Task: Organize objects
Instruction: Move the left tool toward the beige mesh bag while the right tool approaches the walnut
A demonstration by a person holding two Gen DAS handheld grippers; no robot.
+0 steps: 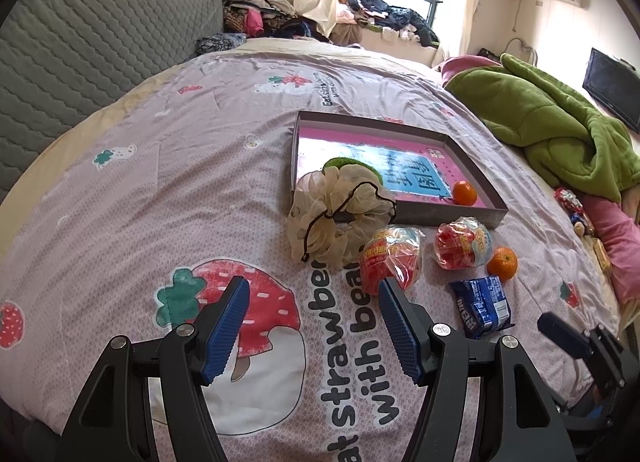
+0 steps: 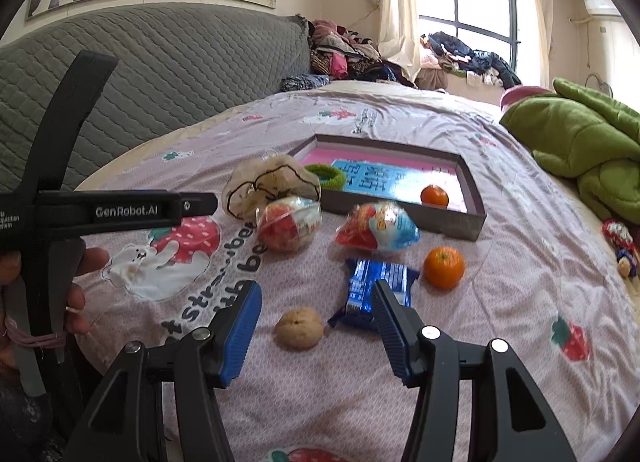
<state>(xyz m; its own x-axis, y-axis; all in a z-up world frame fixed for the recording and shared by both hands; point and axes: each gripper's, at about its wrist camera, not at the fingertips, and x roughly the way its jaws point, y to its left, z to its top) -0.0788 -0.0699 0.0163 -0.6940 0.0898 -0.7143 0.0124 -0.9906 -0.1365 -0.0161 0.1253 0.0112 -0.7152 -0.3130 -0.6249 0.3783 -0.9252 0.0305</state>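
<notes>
Only one small round orange (image 2: pixel 434 195) and a green fuzzy ring (image 2: pixel 325 175) sit in the flat grey box (image 2: pixel 472 218) far ahead, while the brown walnut (image 2: pixel 299 328) between the right gripper's (image 2: pixel 316 312) spread empty jaws, the blue snack packet (image 2: pixel 376 288) and the other snacks wait outside, and the left gripper (image 1: pixel 314 312) hangs wide and empty.

The bedcover (image 2: pixel 460 342) is looking like soft matt printed cloth with a fine woven pattern. The walnut (image 2: pixel 299 328) is showing a rough, dull shell. The blue snack packet (image 2: pixel 366 286) is shining like glossy foil, and the two clear snack bags (image 2: pixel 290 228) are looking like crinkled glossy plastic. The mandarin (image 2: pixel 444 267) is having a slightly shiny, dimpled skin. The tray (image 1: pixel 444 218) is seeming matt cardboard with a glossy printed bottom. The bath puff (image 1: pixel 340 218) is looking like gauzy mesh. The gripper pads (image 2: pixel 240 336) are showing ribbed blue rubber on matt black plastic.
</notes>
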